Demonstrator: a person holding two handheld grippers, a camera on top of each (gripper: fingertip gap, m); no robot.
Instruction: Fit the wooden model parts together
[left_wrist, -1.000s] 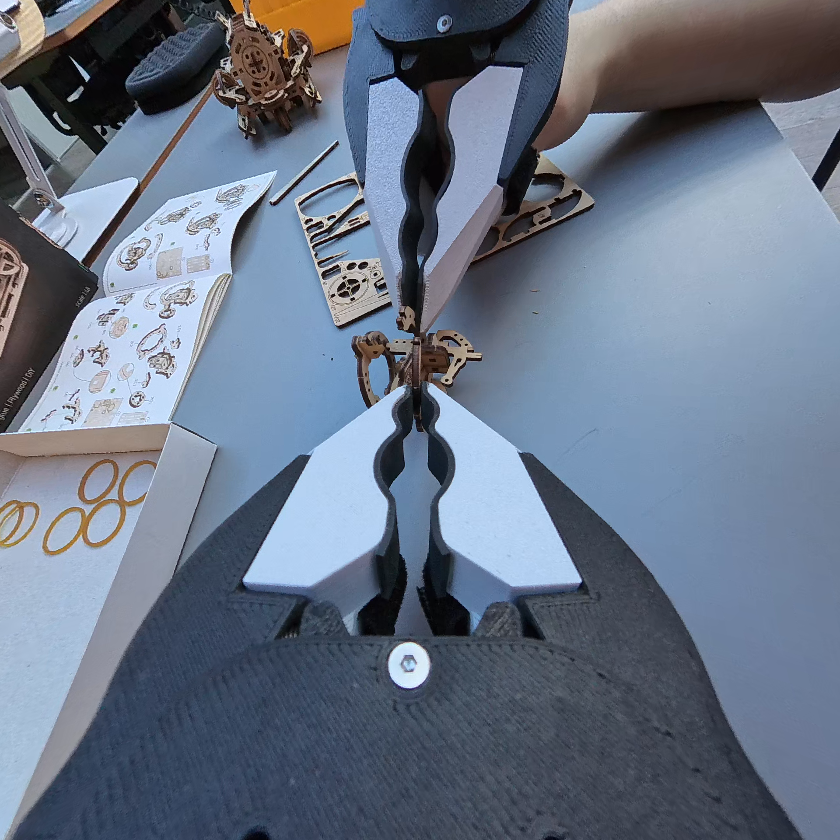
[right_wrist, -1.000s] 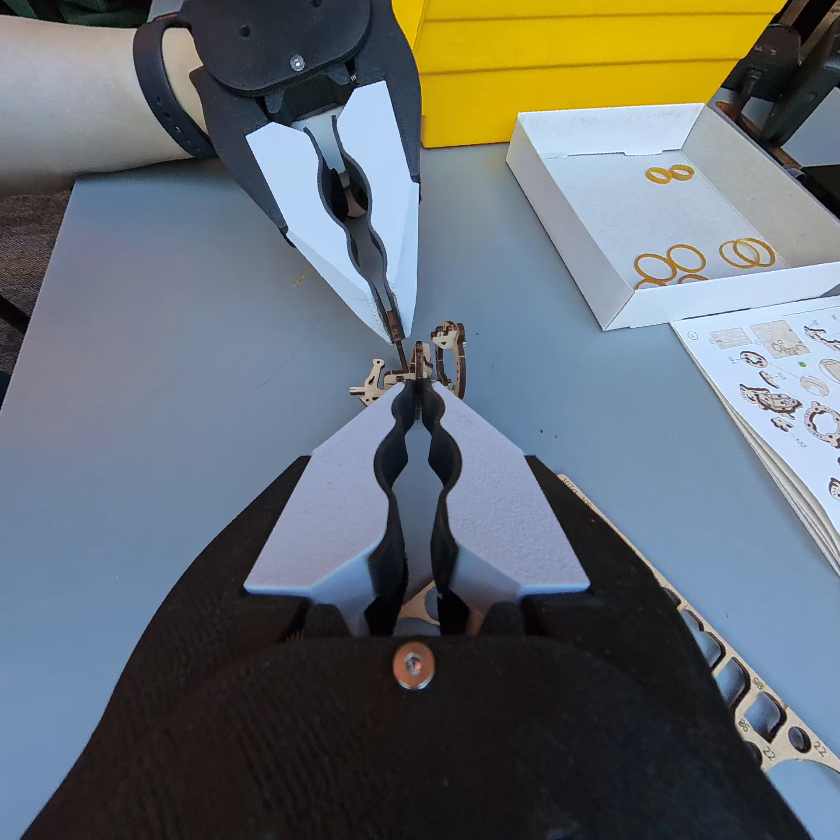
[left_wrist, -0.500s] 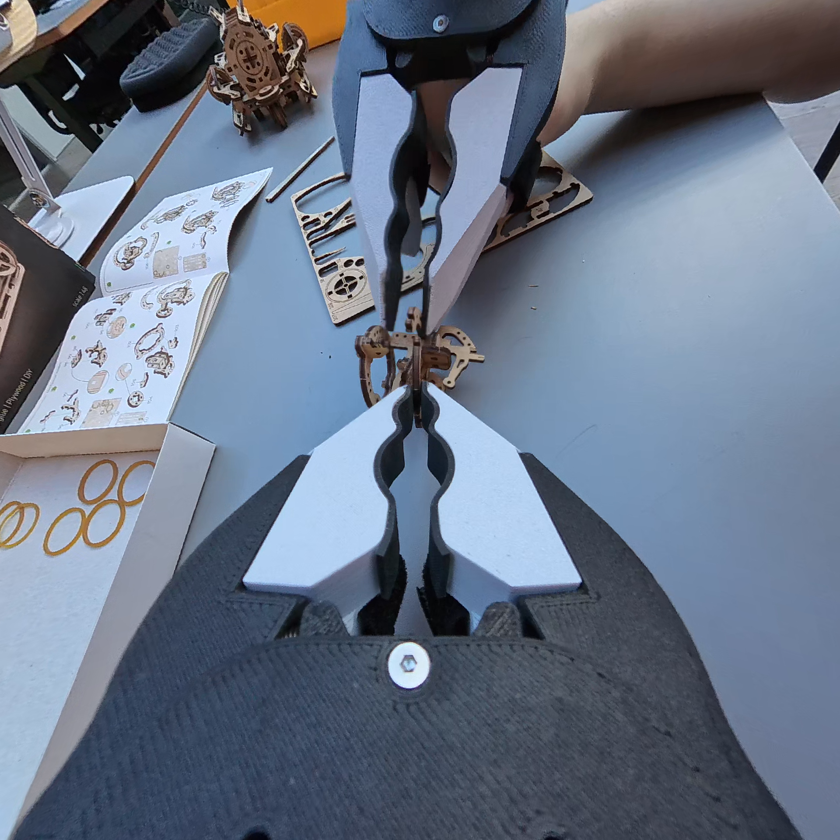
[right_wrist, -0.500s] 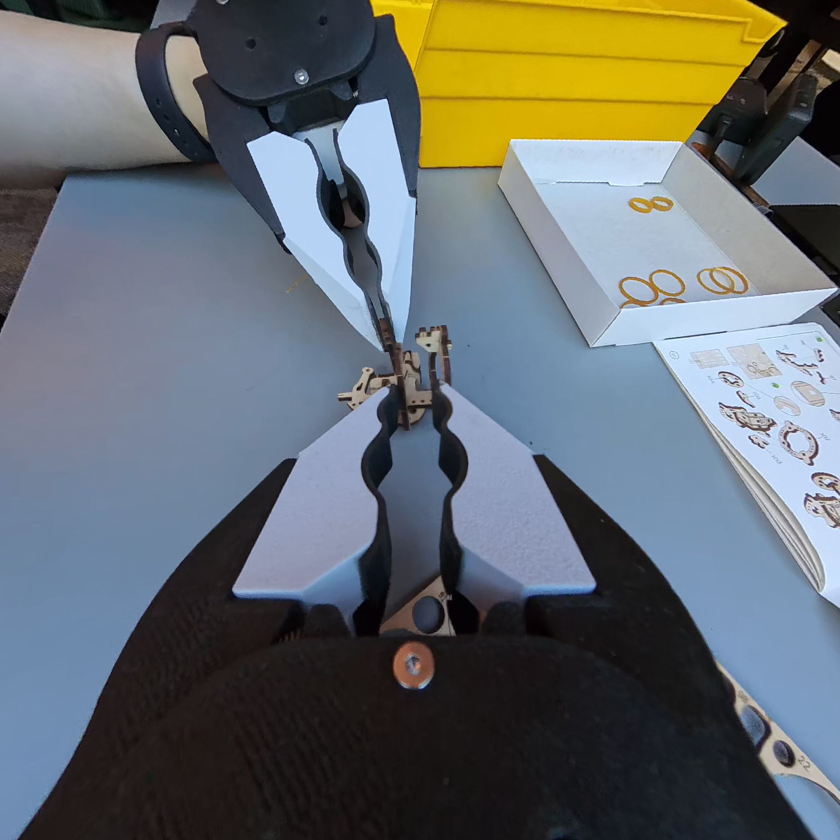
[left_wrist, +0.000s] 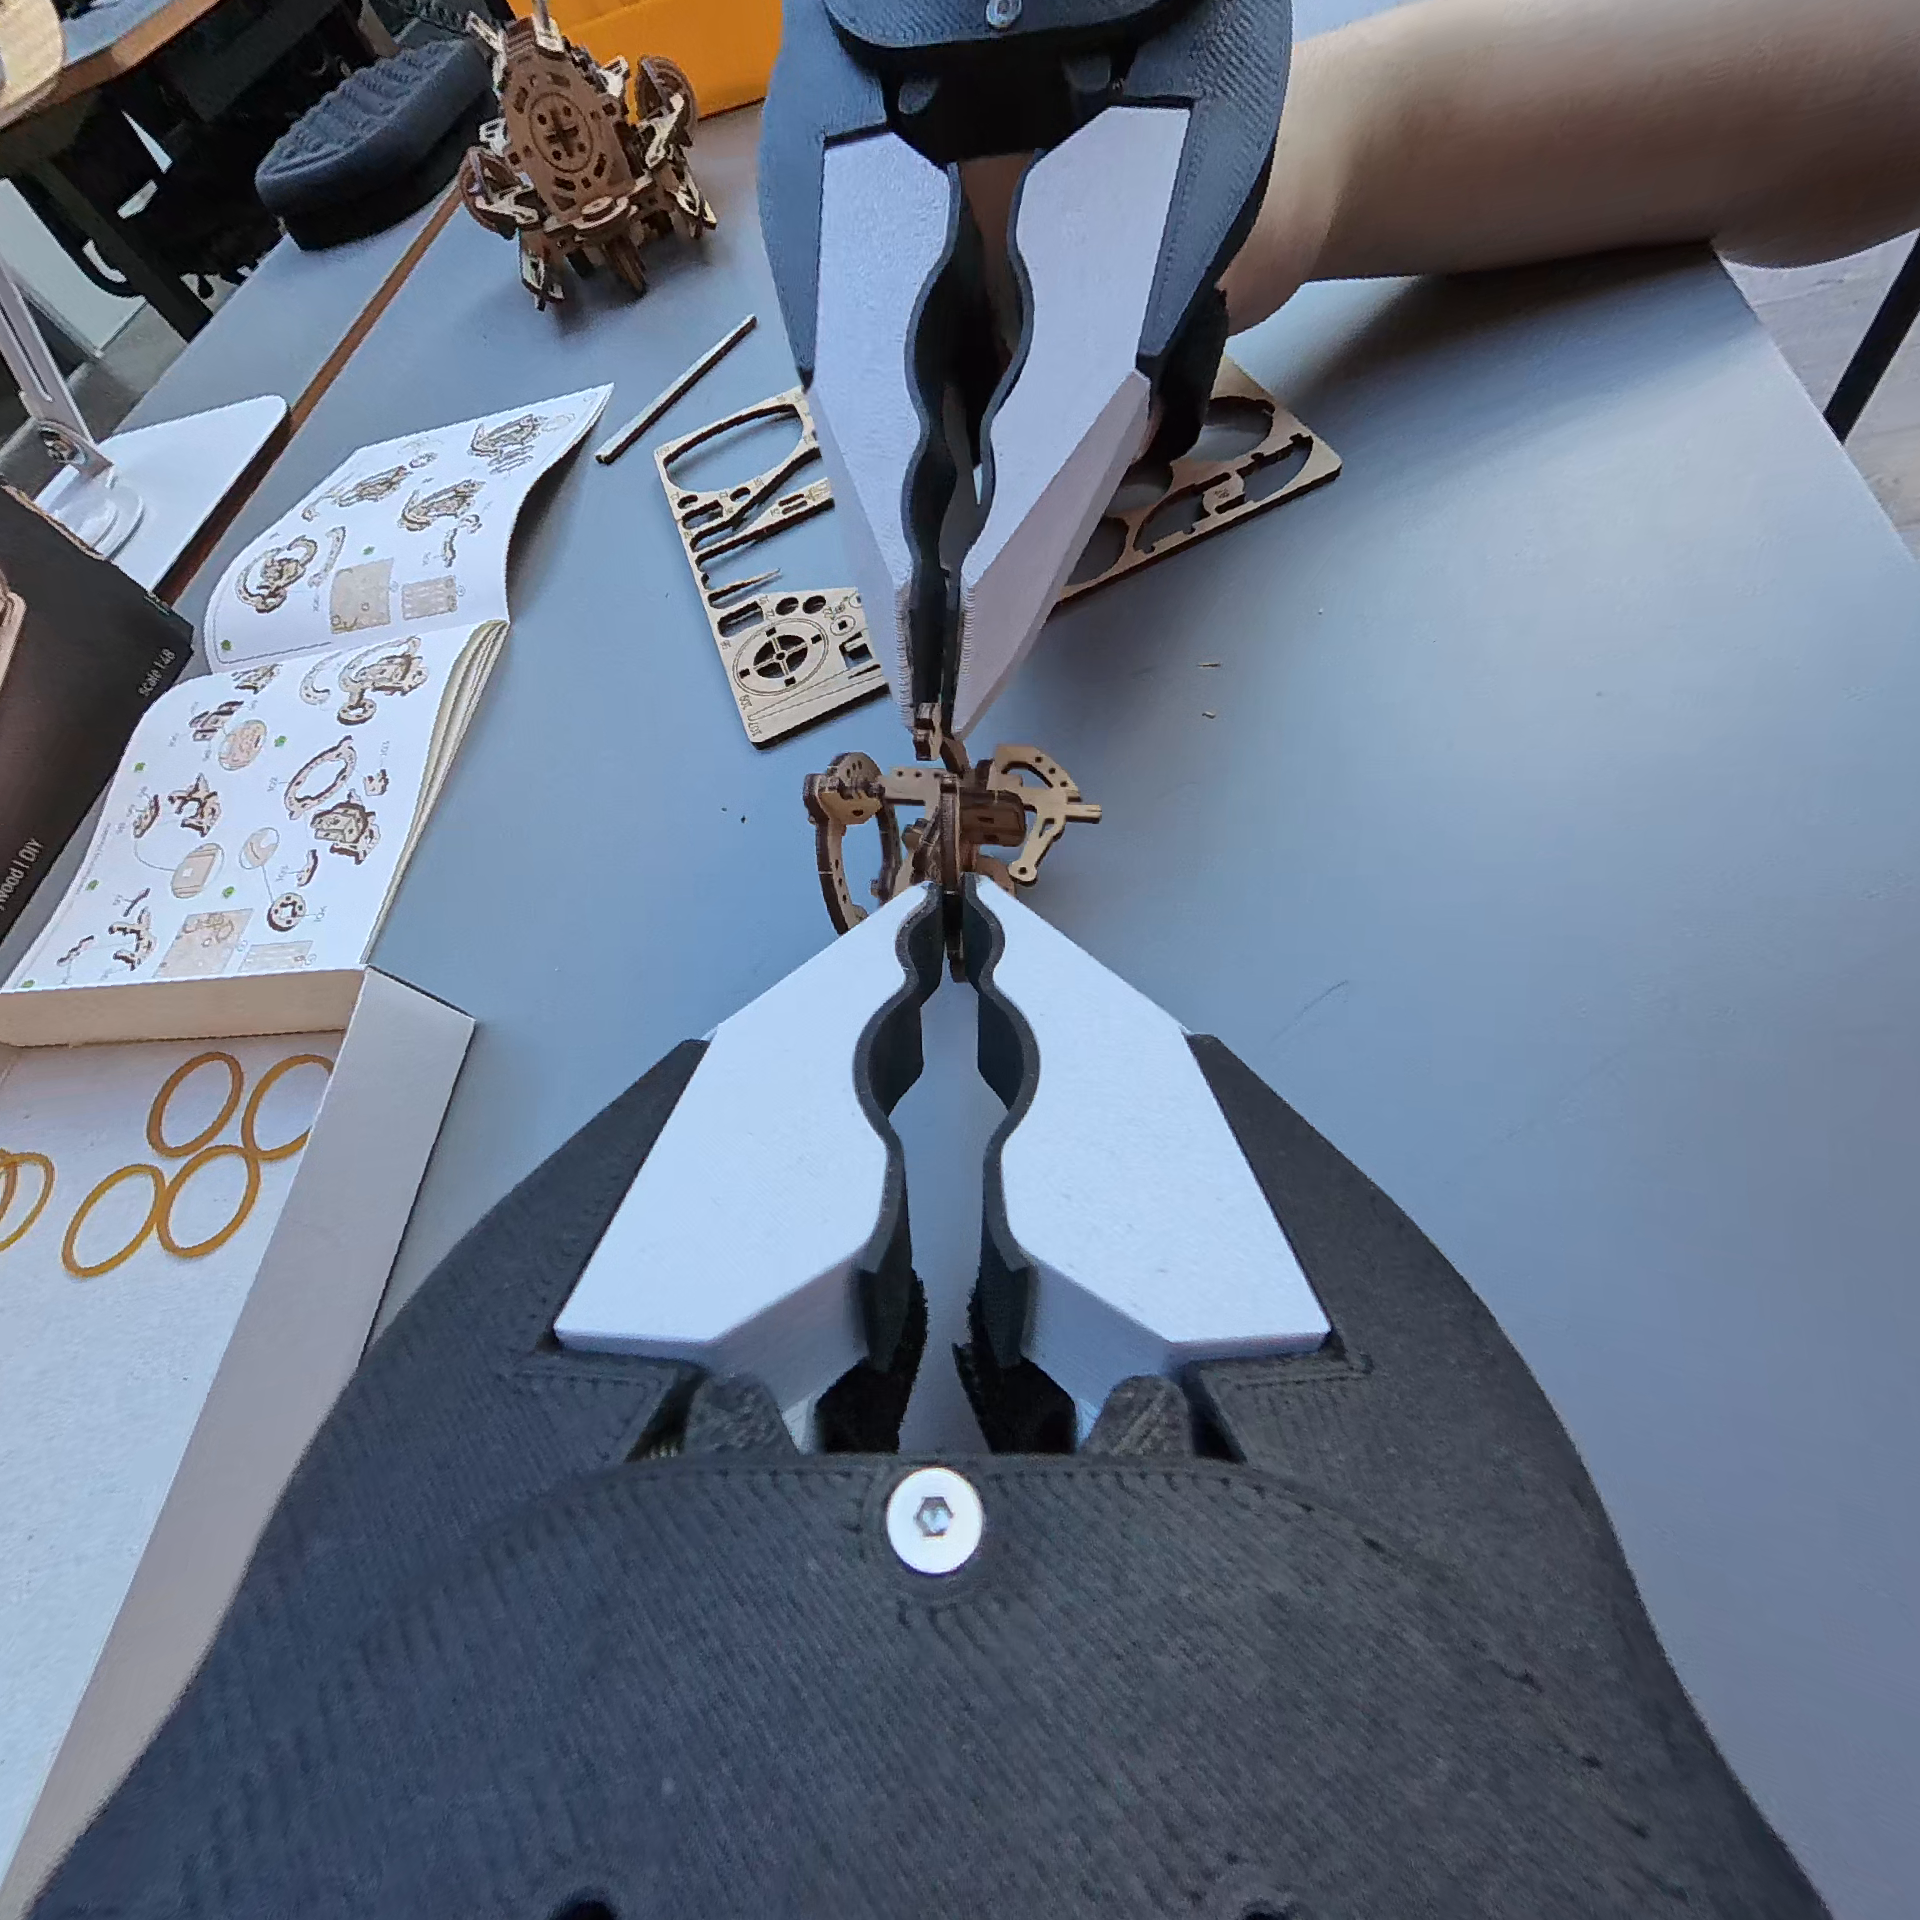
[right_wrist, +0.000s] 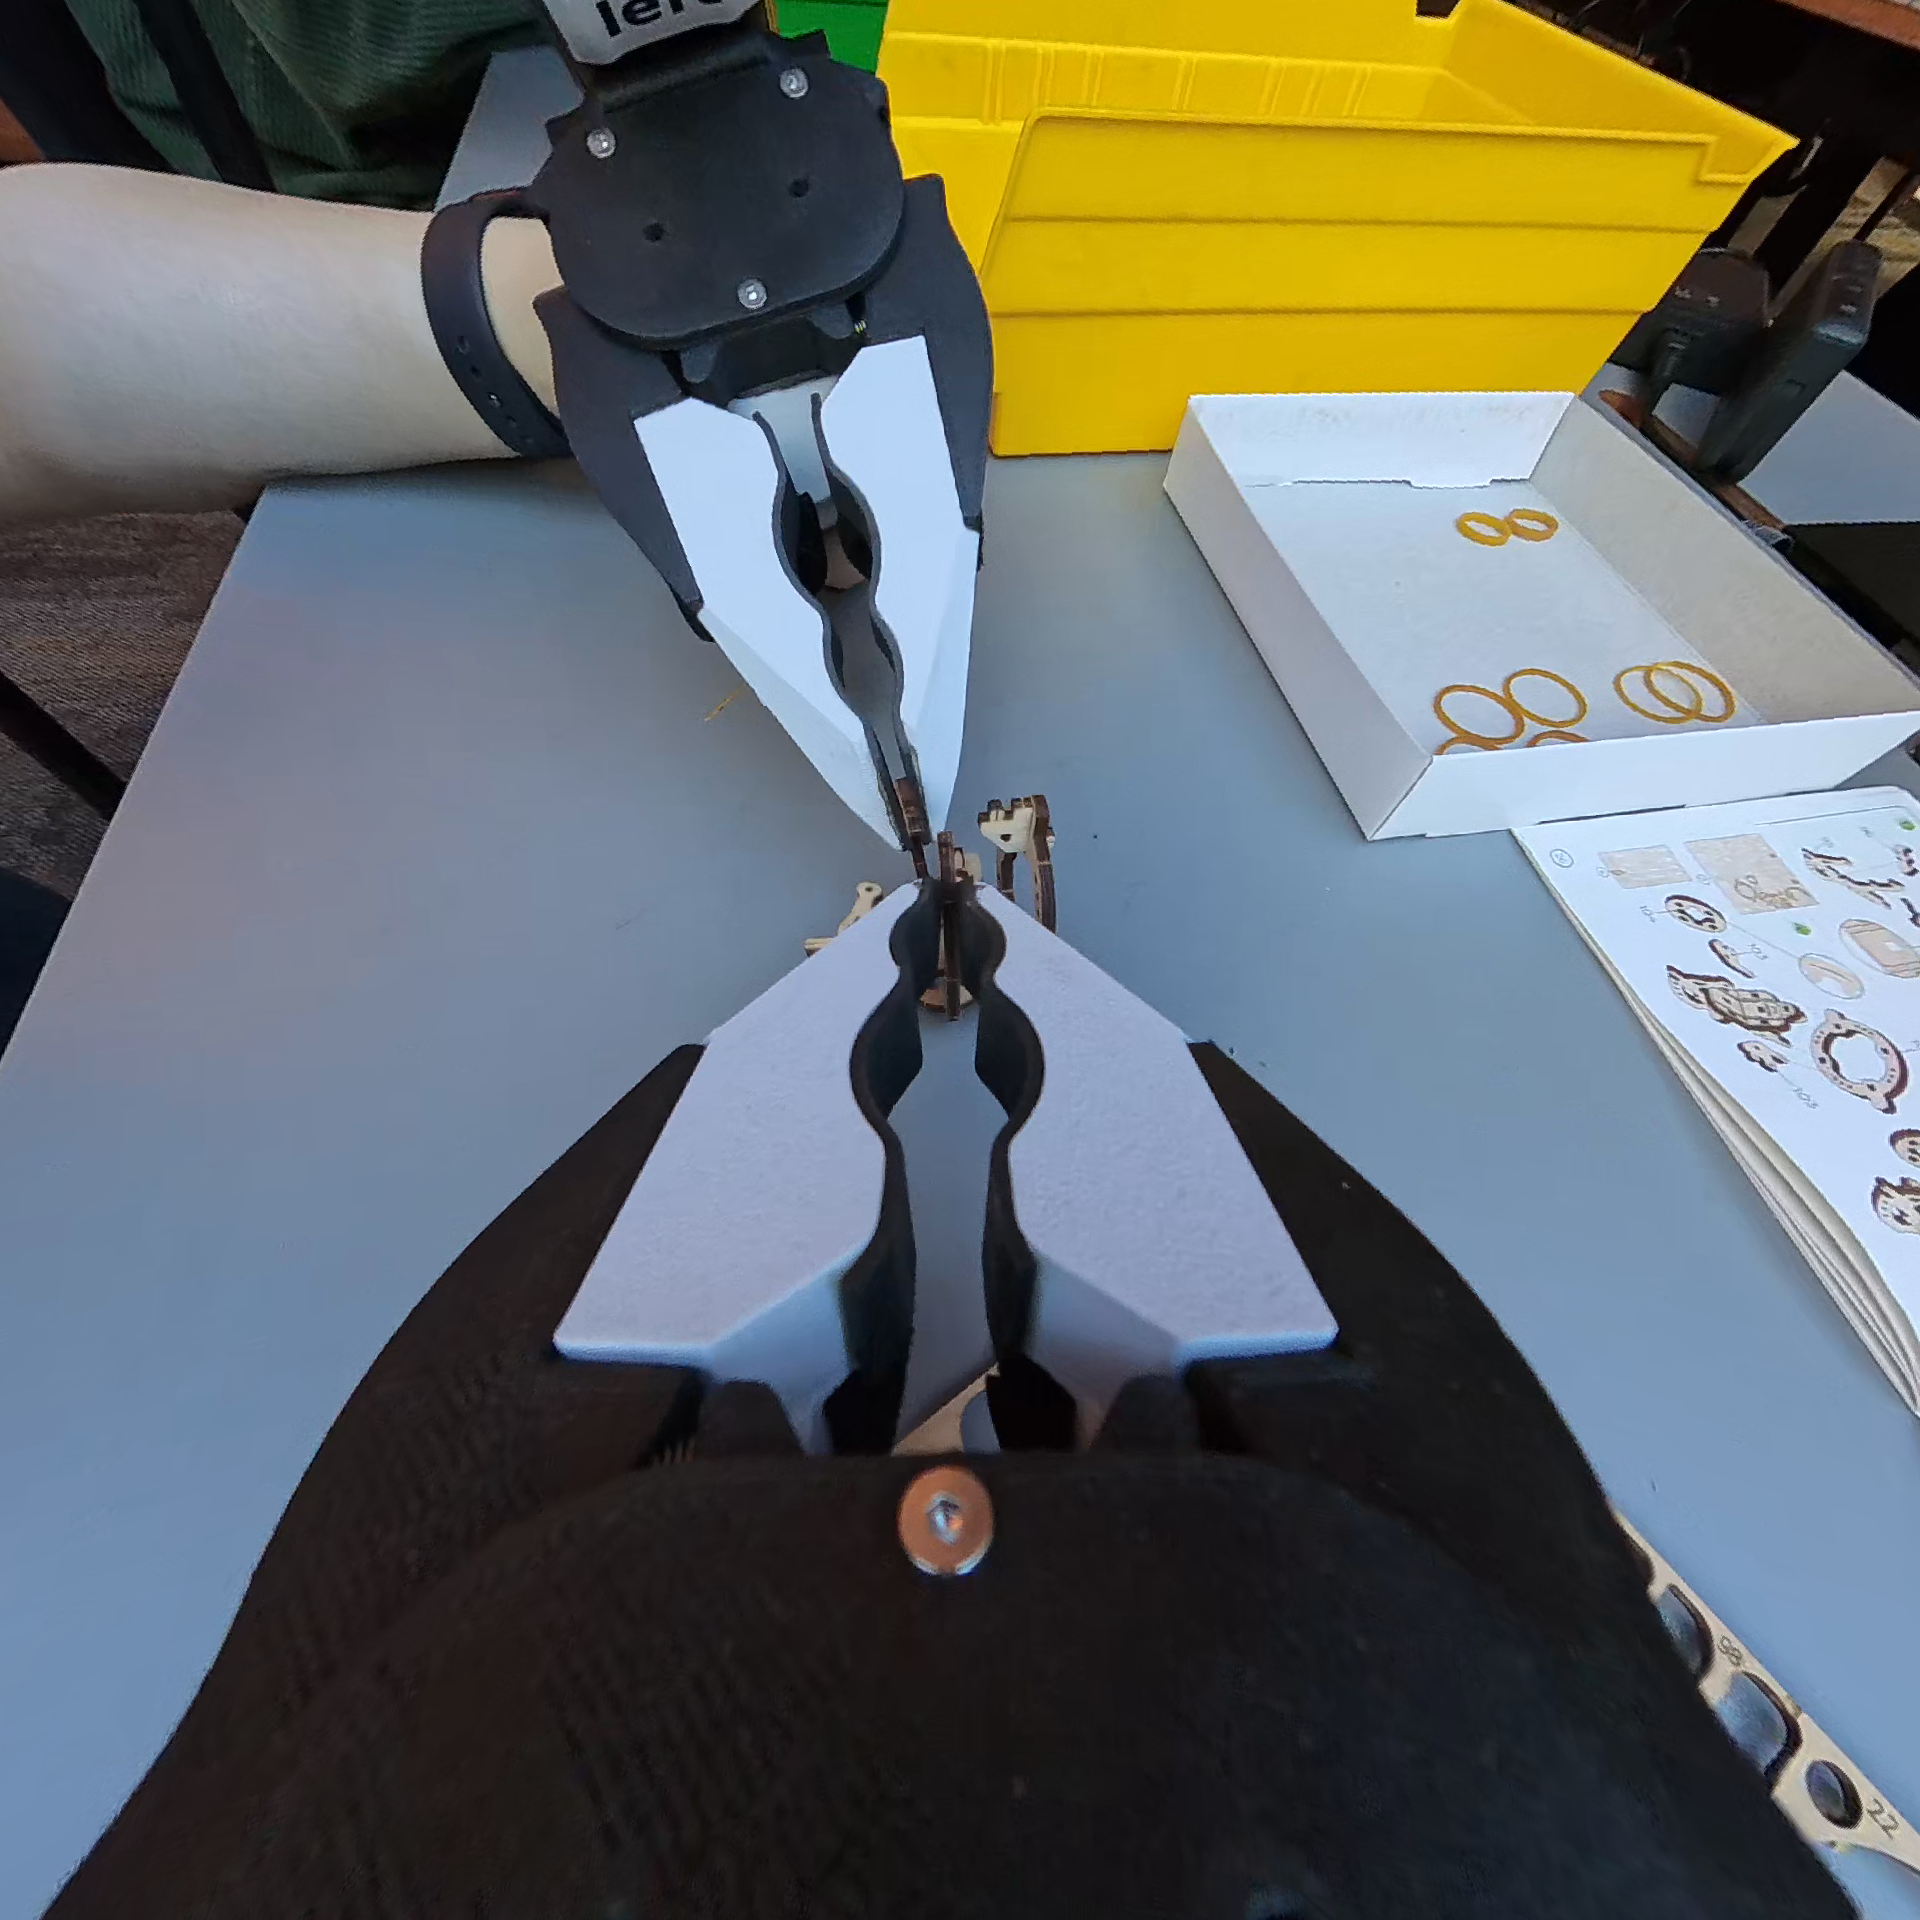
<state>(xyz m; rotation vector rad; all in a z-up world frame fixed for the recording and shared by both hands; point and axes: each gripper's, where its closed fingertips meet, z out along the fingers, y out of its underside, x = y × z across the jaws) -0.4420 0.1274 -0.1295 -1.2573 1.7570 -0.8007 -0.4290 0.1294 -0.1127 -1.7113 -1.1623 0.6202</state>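
Wooden model (left_wrist: 951, 831): on the grey surface (left_wrist: 1455, 935), pinched by the closed left gripper (left_wrist: 953, 914).
Right gripper (left_wrist: 932, 698): half a second ago parted, now closed on a small wooden piece (left_wrist: 928, 724), touching the model's top.

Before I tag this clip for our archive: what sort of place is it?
Probably a hobby or workshop desk set up for kit building: a grey table with an open instruction booklet, punched-out plywood sheets, a finished wooden model and yellow storage bins.
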